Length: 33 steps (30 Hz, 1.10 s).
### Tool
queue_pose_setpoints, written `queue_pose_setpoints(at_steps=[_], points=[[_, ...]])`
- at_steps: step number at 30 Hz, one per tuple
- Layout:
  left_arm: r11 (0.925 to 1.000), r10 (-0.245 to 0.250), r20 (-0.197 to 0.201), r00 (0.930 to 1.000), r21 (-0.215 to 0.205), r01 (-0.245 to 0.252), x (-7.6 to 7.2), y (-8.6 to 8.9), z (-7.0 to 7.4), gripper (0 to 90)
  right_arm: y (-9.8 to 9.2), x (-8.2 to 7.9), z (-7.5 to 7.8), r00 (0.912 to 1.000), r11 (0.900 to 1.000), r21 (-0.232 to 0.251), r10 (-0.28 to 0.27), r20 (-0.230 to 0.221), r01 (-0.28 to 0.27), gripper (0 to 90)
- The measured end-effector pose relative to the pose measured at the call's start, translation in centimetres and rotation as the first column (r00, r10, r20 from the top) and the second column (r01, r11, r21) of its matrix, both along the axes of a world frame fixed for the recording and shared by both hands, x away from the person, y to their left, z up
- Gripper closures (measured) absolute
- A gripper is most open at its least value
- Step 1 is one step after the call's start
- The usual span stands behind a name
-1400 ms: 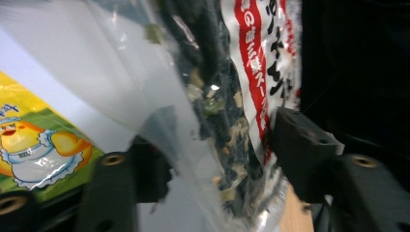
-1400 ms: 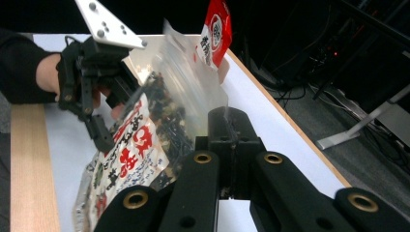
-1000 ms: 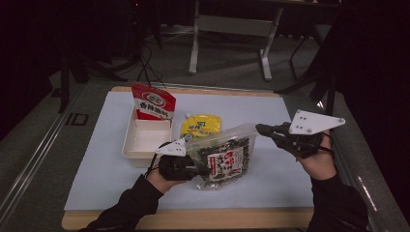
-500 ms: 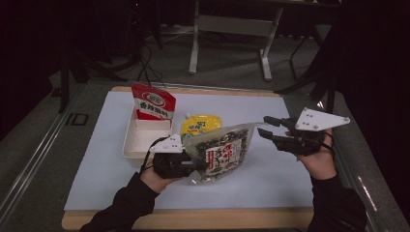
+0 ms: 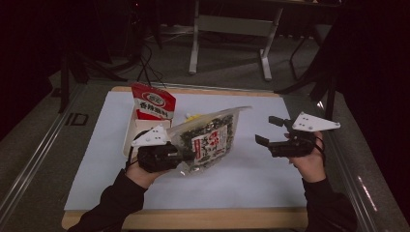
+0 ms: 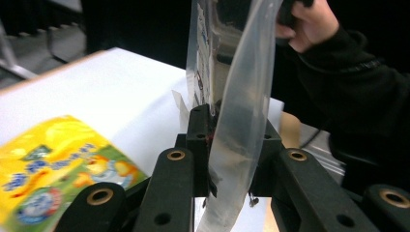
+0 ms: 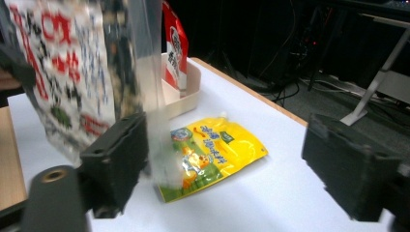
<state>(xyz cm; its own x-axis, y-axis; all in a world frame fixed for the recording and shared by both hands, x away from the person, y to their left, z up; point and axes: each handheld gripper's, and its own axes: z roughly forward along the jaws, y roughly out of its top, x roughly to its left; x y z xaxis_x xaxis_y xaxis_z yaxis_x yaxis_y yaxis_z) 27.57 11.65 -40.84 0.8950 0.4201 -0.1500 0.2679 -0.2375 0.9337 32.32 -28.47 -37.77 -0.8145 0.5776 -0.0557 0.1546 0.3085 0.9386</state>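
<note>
- The clear, crinkly plastic seaweed bag point(image 5: 209, 140), dark flakes behind a red-and-white label, hangs tilted above the white table mat point(image 5: 251, 176), pinched at its lower edge by the left gripper point(image 5: 186, 155).
- The right gripper point(image 5: 265, 131), just beside the bag's upper corner, has just been opening; its jaws stand wide with nothing between them.
- A second ago, the bag lay lower and the right gripper held its corner.
- The right gripper view shows a glossy yellow pouch point(image 7: 212, 154) lying flat near a cream tray point(image 7: 186, 94) that holds a red packet point(image 7: 175, 46).
</note>
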Motion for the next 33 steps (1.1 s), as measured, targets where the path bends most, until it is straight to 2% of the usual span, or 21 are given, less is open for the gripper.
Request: queue_pose_setpoints(at_steps=[2,6,8,10,12,13,14,15,16,17,18,19,21,24,25,26,27,30,33], points=[[0.9995,0.032,0.01,0.9994,-0.003,-0.032,-0.1,0.5,0.3,77.4,-0.1,0.0,-0.5,0.9998,1.0,0.005,0.02,-0.008,-0.02,13.4],[0.9983,0.058,0.011,0.9983,-0.01,-0.058,0.0,1.8,0.6,77.5,-0.2,-0.2,-1.4,0.9988,0.999,0.004,0.045,-0.02,-0.045,11.0],[0.9962,0.086,0.019,0.9961,-0.011,-0.086,0.0,2.6,0.8,77.5,-0.3,-0.2,-2.0,0.9981,0.999,0.008,0.05,-0.036,-0.049,13.5],[0.9937,0.112,0.023,0.9935,-0.014,-0.111,0.0,3.4,1.1,77.5,-0.3,-0.4,-2.5,0.999,0.999,-0.015,0.04,-0.02,-0.041,14.0],[0.9902,0.14,0.04,0.9894,-0.005,-0.139,0.0,4.3,1.4,77.4,-0.4,-0.4,-3.1,0.998,0.998,-0.011,0.056,-0.029,-0.057,14.0],[0.9902,0.14,0.04,0.9894,-0.005,-0.139,0.0,4.3,1.4,77.4,-0.4,-0.4,-3.1,0.998,0.998,-0.011,0.056,-0.029,-0.057,14.0],[0.9869,0.161,0.033,0.9863,-0.006,-0.161,0.1,5.3,1.7,77.5,-0.5,-0.5,-3.7,0.9971,0.998,-0.003,0.068,-0.033,-0.069,14.0],[0.9869,0.161,0.033,0.9863,-0.006,-0.161,0.1,5.3,1.7,77.4,-0.5,-0.5,-3.8,0.9968,0.997,0.002,0.073,-0.034,-0.073,14.0],[0.9793,0.202,0.049,0.9782,0.005,-0.202,0.2,6.2,1.8,77.5,-0.5,-0.5,-4.0,0.9967,0.997,0.0,0.072,-0.038,-0.072,14.0],[0.9793,0.202,0.049,0.9782,0.005,-0.202,0.2,6.2,1.8,77.4,-0.5,-0.5,-4.0,0.9967,0.997,0.0,0.072,-0.038,-0.072,14.0],[0.9741,0.226,0.046,0.9731,-0.003,-0.226,0.3,7.2,1.8,77.5,-0.6,-0.5,-4.2,0.9956,0.997,0.002,0.079,-0.05,-0.079,14.0],[0.9741,0.226,0.046,0.9731,-0.003,-0.226,0.3,7.2,1.8,77.4,-0.6,-0.5,-4.2,0.9956,0.997,0.002,0.079,-0.05,-0.079,14.0],[0.9642,0.263,0.055,0.9633,0.021,-0.264,0.6,8.5,1.7,77.4,-0.6,-0.3,-4.5,0.9947,0.996,0.006,0.084,-0.059,-0.084,14.0],[0.9602,0.277,0.05,0.9597,0.027,-0.278,0.8,9.4,1.4,77.4,-0.6,-0.2,-4.8,0.9942,0.996,0.008,0.086,-0.064,-0.086,14.3],[0.9541,0.296,0.05,0.9539,0.034,-0.298,1.0,10.2,1.1,77.4,-0.6,-0.2,-4.8,0.9944,0.996,0.009,0.085,-0.062,-0.085,14.3],[0.9523,0.301,0.047,0.9525,0.04,-0.303,1.2,10.6,1.0,77.4,-0.6,-0.2,-4.8,0.9944,0.996,0.014,0.087,-0.06,-0.086,14.4],[0.9467,0.317,0.05,0.9471,0.044,-0.319,1.2,10.9,0.8,77.4,-0.6,-0.2,-4.8,0.9941,0.996,0.016,0.089,-0.063,-0.088,14.3],[0.9443,0.321,0.04,0.9462,0.064,-0.323,1.5,11.6,0.5,77.4,-0.7,-0.2,-4.8,0.994,0.996,0.016,0.089,-0.062,-0.089,14.3],[0.9366,0.339,0.025,0.9403,0.084,-0.34,2.2,12.7,-0.2,77.4,-0.7,-0.2,-4.9,0.9943,0.996,0.012,0.084,-0.065,-0.084,14.4]])
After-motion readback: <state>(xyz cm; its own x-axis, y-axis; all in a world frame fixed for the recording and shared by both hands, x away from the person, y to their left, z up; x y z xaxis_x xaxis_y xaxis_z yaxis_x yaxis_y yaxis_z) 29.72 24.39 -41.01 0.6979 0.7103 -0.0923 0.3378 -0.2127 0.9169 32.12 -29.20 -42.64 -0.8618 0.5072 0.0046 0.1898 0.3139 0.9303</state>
